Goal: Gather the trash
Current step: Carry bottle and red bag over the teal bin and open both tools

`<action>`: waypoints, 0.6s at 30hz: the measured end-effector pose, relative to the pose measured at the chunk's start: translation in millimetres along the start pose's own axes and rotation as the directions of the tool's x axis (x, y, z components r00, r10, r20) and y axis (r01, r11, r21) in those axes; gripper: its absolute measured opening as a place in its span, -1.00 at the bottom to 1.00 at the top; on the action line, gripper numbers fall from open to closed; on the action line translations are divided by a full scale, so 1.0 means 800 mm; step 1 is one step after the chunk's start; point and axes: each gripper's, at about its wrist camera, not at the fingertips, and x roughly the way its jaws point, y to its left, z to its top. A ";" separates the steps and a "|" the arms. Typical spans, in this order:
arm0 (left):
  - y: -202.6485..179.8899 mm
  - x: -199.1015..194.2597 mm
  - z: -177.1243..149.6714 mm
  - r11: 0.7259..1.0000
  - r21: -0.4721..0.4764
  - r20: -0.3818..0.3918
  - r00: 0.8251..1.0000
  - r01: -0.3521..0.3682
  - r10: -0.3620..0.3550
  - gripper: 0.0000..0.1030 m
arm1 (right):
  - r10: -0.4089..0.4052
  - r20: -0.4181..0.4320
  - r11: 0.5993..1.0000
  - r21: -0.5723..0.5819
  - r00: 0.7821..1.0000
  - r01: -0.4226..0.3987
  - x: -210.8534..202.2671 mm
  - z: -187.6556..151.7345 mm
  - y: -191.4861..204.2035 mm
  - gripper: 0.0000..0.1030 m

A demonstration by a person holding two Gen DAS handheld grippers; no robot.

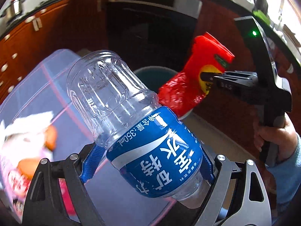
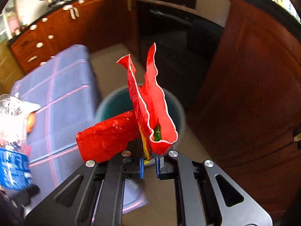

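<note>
Two pieces of trash are held off the table at once. The left gripper [image 1: 148,162] has its blue-padded fingers [image 1: 94,162] spread wide around the blue-labelled middle of a clear, empty plastic water bottle [image 1: 120,109], pressing it from both sides; the bottle lies tilted, its ribbed transparent base pointing up and away from the camera and its neck end toward the lens. The right gripper [image 2: 149,164] has its jaws drawn nearly together on the lower edge of a crumpled red foil snack wrapper [image 2: 150,109], which stands up from the fingers with its torn mouth splayed open and a second crinkled flap folded out to the left. In the left wrist view the same wrapper shows yellow and green print where the black fingers pinch it, and a person's hand [image 1: 270,133] in a light blue sleeve [image 1: 287,171] grips that tool's handle. Below and beyond the wrapper sits a round teal waste bin [image 2: 112,105] on the floor, just beside a table covered in a blue cloth with pink grid lines [image 2: 64,86]. On that cloth, blurred, lie white tissue [image 1: 28,124] and orange peel [image 1: 51,137]. Dark red-brown wooden cabinets [image 2: 254,75] fill the background.
</note>
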 end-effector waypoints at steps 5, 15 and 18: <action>-0.018 0.094 0.065 0.997 0.030 -0.067 0.996 0.069 -0.067 0.68 | -0.040 -0.078 0.999 -0.012 0.996 0.039 0.061 0.019 -0.025 -0.83; 0.006 0.233 0.117 0.994 0.052 -0.212 0.974 0.093 -0.080 0.68 | 0.064 -0.288 0.997 -0.015 0.956 -0.072 0.181 0.040 -0.042 -0.79; 0.009 0.250 0.121 0.994 0.061 -0.237 0.969 0.087 -0.070 0.68 | 0.089 -0.314 0.995 -0.006 0.945 -0.096 0.203 0.046 -0.041 -0.72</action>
